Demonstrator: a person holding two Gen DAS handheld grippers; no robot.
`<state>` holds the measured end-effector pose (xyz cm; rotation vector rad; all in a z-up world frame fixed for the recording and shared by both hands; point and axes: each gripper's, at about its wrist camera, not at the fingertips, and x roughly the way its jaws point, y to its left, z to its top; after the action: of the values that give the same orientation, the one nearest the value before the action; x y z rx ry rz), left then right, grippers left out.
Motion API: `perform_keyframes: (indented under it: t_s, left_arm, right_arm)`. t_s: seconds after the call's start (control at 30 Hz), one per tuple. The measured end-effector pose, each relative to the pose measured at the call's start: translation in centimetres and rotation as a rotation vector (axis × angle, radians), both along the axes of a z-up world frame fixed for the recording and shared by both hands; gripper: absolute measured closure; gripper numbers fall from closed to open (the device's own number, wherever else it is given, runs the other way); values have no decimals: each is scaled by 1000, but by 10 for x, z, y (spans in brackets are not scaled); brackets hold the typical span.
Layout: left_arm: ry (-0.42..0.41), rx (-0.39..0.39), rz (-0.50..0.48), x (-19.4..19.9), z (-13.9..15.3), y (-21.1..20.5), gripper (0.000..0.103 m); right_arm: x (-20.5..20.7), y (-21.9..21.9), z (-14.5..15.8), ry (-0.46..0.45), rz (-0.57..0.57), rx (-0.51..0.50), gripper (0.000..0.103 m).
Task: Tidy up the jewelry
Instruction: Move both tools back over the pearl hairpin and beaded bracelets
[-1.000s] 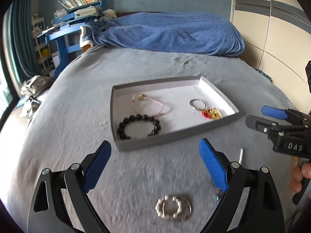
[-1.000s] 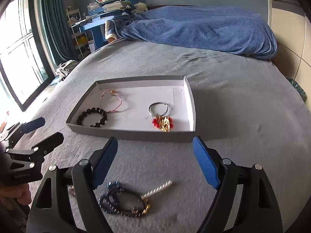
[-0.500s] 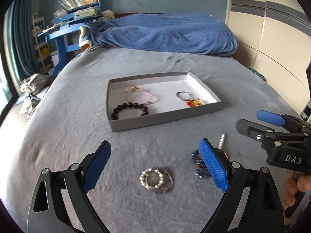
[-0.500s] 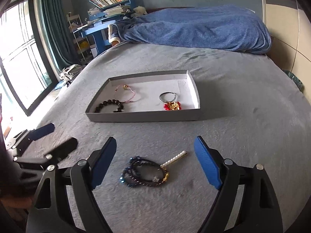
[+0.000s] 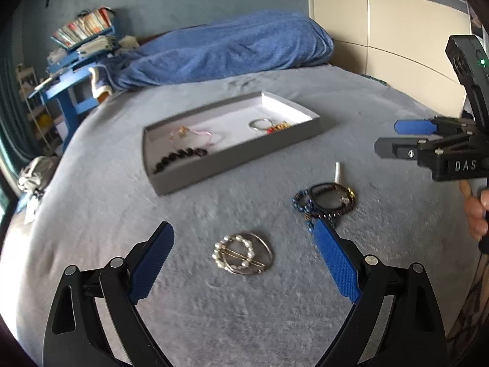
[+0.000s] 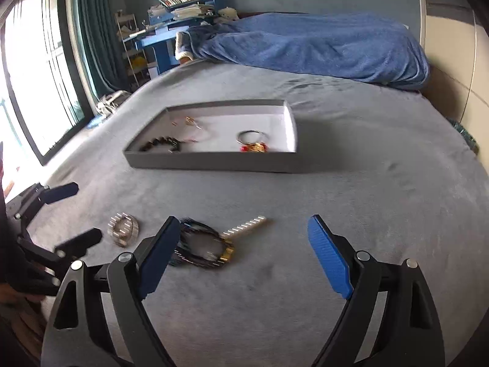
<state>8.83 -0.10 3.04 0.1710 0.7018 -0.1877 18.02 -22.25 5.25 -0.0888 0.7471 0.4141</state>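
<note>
Grey fleece covers the bed, and on it sits a shallow grey tray with a white floor. Inside the tray lie a black bead bracelet at the near left, a pink cord bracelet with a gold charm behind it, and a silver ring with red and gold charms toward the right end.

Three pieces are outside the tray, on the blanket nearer the cameras. A pearl bracelet tangled with silver bangles lies between the blue pads of the left gripper, whose jaws stand wide apart and touch nothing. To its right is a dark beaded bracelet cluster with a gold clasp, and just behind that a white pearl stick pointing toward the tray. In the right wrist view the same cluster lies beside the left finger of the right gripper, partly hidden by that finger; its jaws are spread wide and empty.

Beyond the tray a rumpled blue blanket is heaped along the head of the bed. A blue desk with stacked books and papers stands at the far left, beside teal curtains and a bright window.
</note>
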Motion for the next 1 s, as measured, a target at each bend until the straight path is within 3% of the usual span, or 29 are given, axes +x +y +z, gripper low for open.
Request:
perform_keyframes:
  t_s: [0.17, 0.5, 0.6, 0.73, 0.9, 1.0]
  left_arm:
    - [37, 6, -31, 7, -15, -9, 11]
    - [38, -21, -69, 22, -16, -16, 12]
    - [29, -9, -101, 27, -16, -26, 15]
    - [50, -15, -105, 42, -20, -32, 24]
    - [64, -55, -50, 45, -16, -17, 25]
    - [69, -87, -19, 44, -13, -8, 25]
  right_arm:
    - [5, -13, -17, 45, -24, -10, 19]
    - [3, -2, -37, 105, 30, 5, 20]
    - [7, -1, -41, 120, 19, 12, 24]
    - [16, -7, -44, 154, -16, 61, 32]
    - [34, -10, -51, 241, -47, 174, 34]
    - [48, -4, -59, 304, -57, 231, 42]
